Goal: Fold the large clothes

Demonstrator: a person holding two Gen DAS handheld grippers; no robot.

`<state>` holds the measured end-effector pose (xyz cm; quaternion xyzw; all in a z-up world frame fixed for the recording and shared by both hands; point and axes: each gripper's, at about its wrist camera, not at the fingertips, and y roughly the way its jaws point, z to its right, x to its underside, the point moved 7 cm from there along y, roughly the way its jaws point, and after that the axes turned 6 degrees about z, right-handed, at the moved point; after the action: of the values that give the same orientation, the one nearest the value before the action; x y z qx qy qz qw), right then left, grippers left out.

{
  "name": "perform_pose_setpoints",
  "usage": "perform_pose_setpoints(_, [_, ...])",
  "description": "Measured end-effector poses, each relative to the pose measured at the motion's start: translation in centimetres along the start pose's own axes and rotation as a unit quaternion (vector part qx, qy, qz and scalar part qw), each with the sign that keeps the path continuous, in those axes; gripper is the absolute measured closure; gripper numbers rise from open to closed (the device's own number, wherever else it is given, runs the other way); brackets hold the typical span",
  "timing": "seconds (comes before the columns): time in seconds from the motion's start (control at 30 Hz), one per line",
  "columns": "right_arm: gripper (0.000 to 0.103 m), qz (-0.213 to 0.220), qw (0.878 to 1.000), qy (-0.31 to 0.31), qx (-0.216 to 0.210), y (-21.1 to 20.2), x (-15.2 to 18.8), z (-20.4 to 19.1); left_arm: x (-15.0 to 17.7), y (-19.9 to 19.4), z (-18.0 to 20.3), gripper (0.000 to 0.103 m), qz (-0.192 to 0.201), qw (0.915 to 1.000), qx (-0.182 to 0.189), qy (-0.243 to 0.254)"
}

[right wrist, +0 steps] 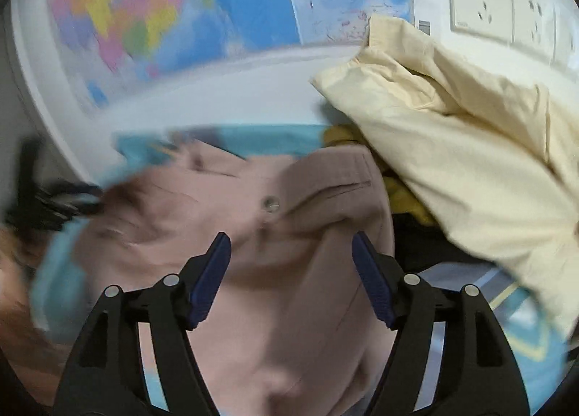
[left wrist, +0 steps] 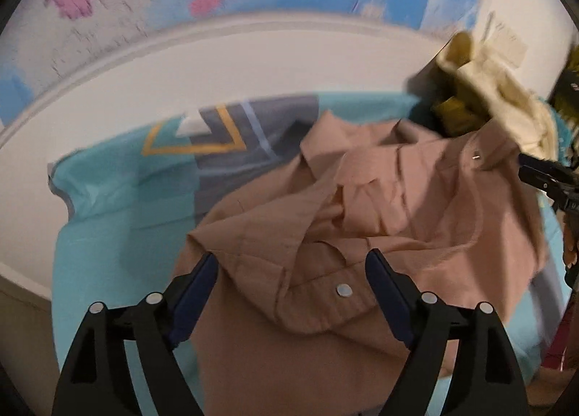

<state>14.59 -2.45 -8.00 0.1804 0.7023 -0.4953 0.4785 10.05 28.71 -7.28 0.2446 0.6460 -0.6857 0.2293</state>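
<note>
A large tan button shirt [left wrist: 362,206] lies crumpled on a turquoise bed sheet [left wrist: 108,191]. It also shows in the right wrist view [right wrist: 289,271], blurred. My left gripper [left wrist: 291,264] is open, its jaws wide apart just above the shirt's near part with a snap button [left wrist: 343,290] between them. My right gripper [right wrist: 291,246] is open over the shirt, empty. It shows as a dark shape at the right edge of the left wrist view [left wrist: 542,173]. The left gripper appears blurred at the left edge of the right wrist view [right wrist: 54,198].
A cream garment [right wrist: 470,148] and a mustard-yellow one [right wrist: 405,198] are piled at the right, by the wall. A world map [right wrist: 181,17] hangs on the white wall, with power sockets [right wrist: 481,7] at the right. The sheet has a grey and yellow pattern [left wrist: 224,141].
</note>
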Motion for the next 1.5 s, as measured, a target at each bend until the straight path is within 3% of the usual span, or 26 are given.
perform_pose_setpoints(0.07, [0.039, -0.016, 0.999, -0.013, 0.033, 1.9, 0.2, 0.6, -0.1, 1.7, -0.5, 0.053, -0.015, 0.9997, -0.015, -0.01])
perform_pose_setpoints(0.1, [0.045, -0.022, 0.999, -0.017, 0.045, 2.6, 0.3, 0.9, -0.2, 2.2, -0.9, 0.061, -0.018, 0.9995, -0.021, -0.016])
perform_pose_setpoints(0.13, [0.051, -0.036, 0.998, -0.015, 0.047, 3.5, 0.6, 1.3, -0.4, 2.6, -1.3, 0.078, -0.02, 0.9993, -0.024, -0.023])
perform_pose_setpoints(0.17, [0.067, -0.042, 0.998, -0.007, 0.042, 4.0, 0.8, 1.6, -0.7, 2.8, -1.6, 0.092, -0.021, 0.999, -0.022, -0.034])
perform_pose_setpoints(0.2, [0.08, -0.044, 0.998, 0.0, 0.034, 4.1, 0.8, 1.7, -1.0, 2.9, -2.0, 0.097, -0.02, 0.9984, -0.016, -0.05])
perform_pose_setpoints(0.23, [0.083, -0.04, 0.999, 0.002, 0.027, 3.9, 0.6, 1.8, -1.6, 2.8, -2.8, 0.098, -0.016, 0.9967, -0.003, -0.08])
perform_pose_setpoints(0.27, [0.095, -0.031, 0.999, 0.002, 0.023, 3.4, 0.2, 1.8, -2.2, 2.6, -3.5, 0.098, -0.01, 0.9949, 0.005, -0.1])
perform_pose_setpoints(0.37, [0.098, 0.001, 0.998, 0.052, -0.036, 1.1, -1.6, 2.5, -4.2, 1.7, -4.9, 0.099, 0.01, 0.9903, 0.019, -0.137])
perform_pose_setpoints(0.43, [0.099, 0.032, 0.994, 0.085, -0.053, -0.1, -3.1, 3.7, -5.2, 1.4, -5.1, 0.098, 0.016, 0.9876, 0.033, -0.153])
perform_pose_setpoints(0.5, [0.099, 0.031, 0.988, 0.131, -0.069, 0.2, -3.4, 5.0, -5.9, 1.8, -5.9, 0.095, 0.016, 0.9842, 0.031, -0.173])
perform_pose_setpoints(0.53, [0.099, 0.015, 0.985, 0.156, -0.072, 1.3, -3.0, 5.7, -6.0, 2.5, -6.5, 0.085, 0.009, 0.9811, 0.024, -0.192])
perform_pose_setpoints(0.57, [0.098, -0.007, 0.984, 0.165, -0.072, 2.4, -2.4, 6.1, -5.8, 3.5, -7.4, 0.066, -0.006, 0.9764, 0.012, -0.216])
perform_pose_setpoints(0.63, [0.094, -0.036, 0.98, 0.186, -0.066, 3.9, -1.3, 6.8, -5.3, 5.2, -8.4, 0.049, -0.026, 0.9741, -0.014, -0.224])
perform_pose_setpoints(0.7, [0.088, -0.037, 0.977, 0.197, -0.071, 4.1, -0.7, 7.0, -4.4, 6.0, -8.6, 0.045, -0.044, 0.9733, -0.006, -0.225])
perform_pose_setpoints(0.73, [0.083, -0.034, 0.977, 0.196, -0.07, 3.6, -0.6, 7.1, -4.2, 5.9, -8.6, 0.045, -0.043, 0.9734, 0.006, -0.225])
perform_pose_setpoints(0.8, [0.063, -0.023, 0.979, 0.193, -0.069, 2.5, -0.7, 7.3, -3.6, 4.5, -8.2, 0.041, -0.026, 0.9776, 0.025, -0.207])
perform_pose_setpoints(0.83, [0.059, -0.013, 0.978, 0.192, -0.074, 1.6, -0.7, 7.4, -3.4, 3.4, -8.0, 0.031, -0.01, 0.9805, 0.031, -0.194])
perform_pose_setpoints(0.9, [0.031, 0.001, 0.98, 0.18, -0.082, -0.2, -0.5, 7.4, -2.7, 0.9, -7.6, 0.021, 0.027, 0.9857, 0.036, -0.163])
perform_pose_setpoints(1.03, [0.022, 0.018, 0.986, 0.128, -0.108, -3.8, 1.6, 5.3, 0.8, -2.2, -6.9, 0.014, 0.053, 0.9913, 0.032, -0.116])
perform_pose_setpoints(1.1, [0.011, 0.016, 0.988, 0.095, -0.118, -5.2, 3.9, 4.1, 2.9, -3.1, -6.3, 0.013, 0.052, 0.9941, 0.026, -0.091])
perform_pose_setpoints(1.17, [0.01, 0.018, 0.991, 0.067, -0.112, -6.0, 5.7, 3.1, 5.1, -3.4, -5.6, 0.007, 0.052, 0.9953, 0.028, -0.077])
perform_pose_setpoints(1.3, [0.008, -0.006, 0.994, 0.029, -0.101, -4.9, 8.8, 1.8, 8.3, -2.5, -4.8, 0.007, 0.034, 0.996, 0.042, -0.071])
perform_pose_setpoints(1.37, [0.008, -0.017, 0.996, 0.011, -0.088, -3.3, 9.7, 1.7, 9.5, -1.6, -4.0, 0.007, 0.023, 0.9948, 0.064, -0.075])
perform_pose_setpoints(1.43, [0.008, -0.026, 0.994, 0.024, -0.104, -1.9, 9.9, 1.5, 10.1, -0.9, -3.2, 0.007, 0.01, 0.9932, 0.087, -0.077])
perform_pose_setpoints(1.47, [0.02, -0.033, 0.991, 0.038, -0.12, -1.4, 9.9, 1.4, 10.2, -0.6, -2.9, 0.007, 0.009, 0.9933, 0.088, -0.074])
perform_pose_setpoints(1.5, [0.041, -0.036, 0.988, 0.057, -0.142, -1.3, 9.7, 1.4, 10.1, -0.6, -2.5, 0.007, 0.02, 0.9943, 0.082, -0.065])
